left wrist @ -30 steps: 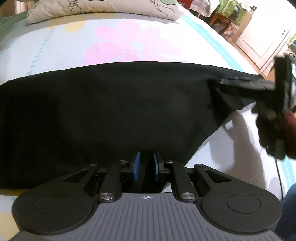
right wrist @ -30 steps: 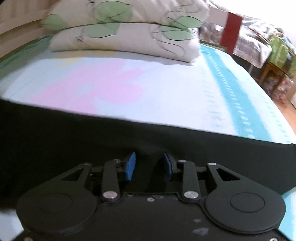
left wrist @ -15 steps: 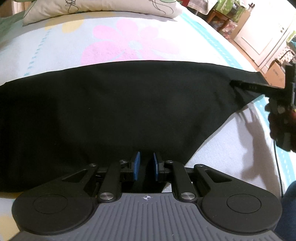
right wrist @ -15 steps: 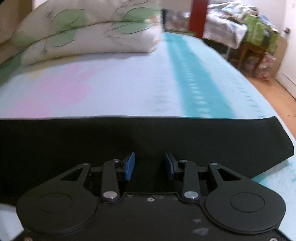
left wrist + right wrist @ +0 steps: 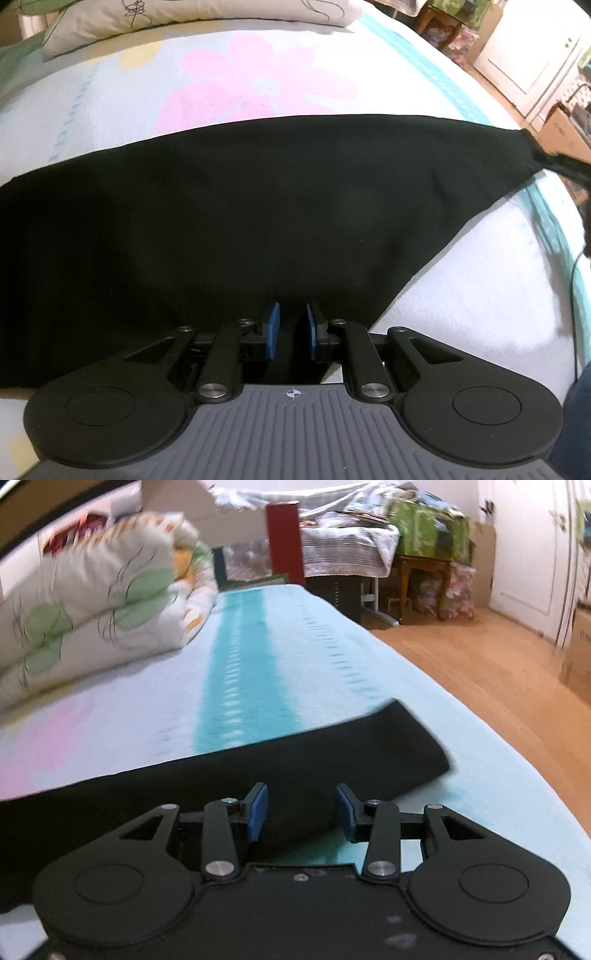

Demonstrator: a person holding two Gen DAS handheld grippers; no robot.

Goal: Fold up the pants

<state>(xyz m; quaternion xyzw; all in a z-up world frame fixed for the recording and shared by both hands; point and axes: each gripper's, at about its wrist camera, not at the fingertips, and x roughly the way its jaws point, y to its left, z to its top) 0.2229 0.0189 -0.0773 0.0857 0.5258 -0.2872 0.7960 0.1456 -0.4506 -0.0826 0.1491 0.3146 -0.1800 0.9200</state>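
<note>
Black pants [image 5: 258, 206] lie flat across the bed, stretching left to right. My left gripper [image 5: 291, 328] has its blue pads close together with a fold of the pants' near edge between them. In the right wrist view the pants' end [image 5: 332, 760] lies on the sheet. My right gripper [image 5: 301, 812] sits over that end with its pads wide apart and nothing between them. Its tip shows at the far right of the left wrist view [image 5: 561, 164], by the pants' corner.
The bed sheet [image 5: 258, 81] has a pink flower and a teal stripe [image 5: 236, 686]. Pillows [image 5: 92, 605] lie at the head. The bed's right edge drops to a wooden floor [image 5: 498, 686] with a box and furniture.
My right gripper has opened, let go of the pants' end and swung to the right. The left gripper has stayed where it was, still holding the near edge.
</note>
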